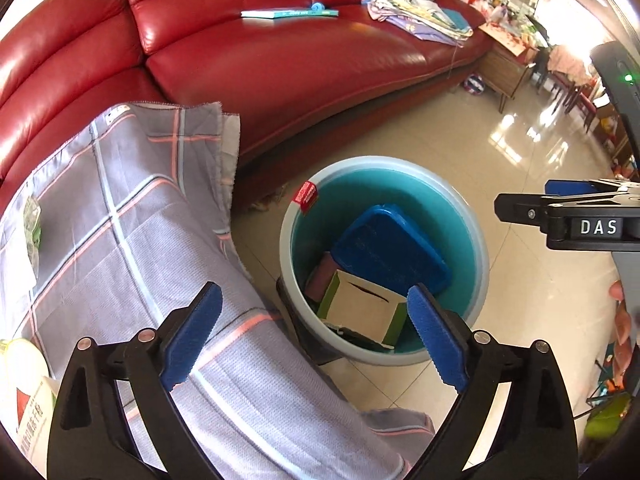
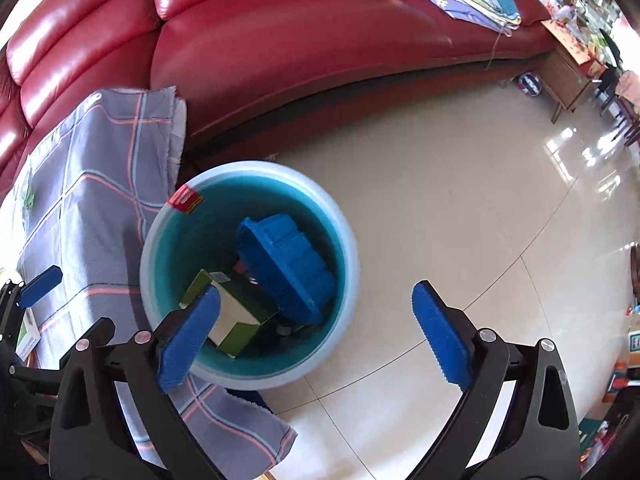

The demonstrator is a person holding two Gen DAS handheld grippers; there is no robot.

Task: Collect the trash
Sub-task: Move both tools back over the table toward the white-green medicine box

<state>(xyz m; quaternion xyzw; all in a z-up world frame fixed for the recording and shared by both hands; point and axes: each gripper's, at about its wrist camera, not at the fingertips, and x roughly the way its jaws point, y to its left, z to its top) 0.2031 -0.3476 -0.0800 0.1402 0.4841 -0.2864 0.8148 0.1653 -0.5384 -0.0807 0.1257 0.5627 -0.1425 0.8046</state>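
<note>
Teal bin (image 2: 352, 248) sits on the tile beside the cloth-draped table (image 1: 132, 216); blue tray (image 2: 288, 264) and green carton (image 1: 362, 312) lie inside it. Your left gripper (image 1: 316, 334) and right gripper (image 2: 316, 334) both hang spread wide above it — nothing between the pads. Risk: a crumpled wrapper (image 1: 32, 224) remains at the table's far edge — reach carelessly and you could snag the cloth, dragging it floorward.

Left gripper (image 1: 316, 336): jaws spread wide, nothing between pads, angled steeply down. Right gripper (image 2: 316, 336): same, jaws wide, empty, pointing steeply down beside left.
</note>
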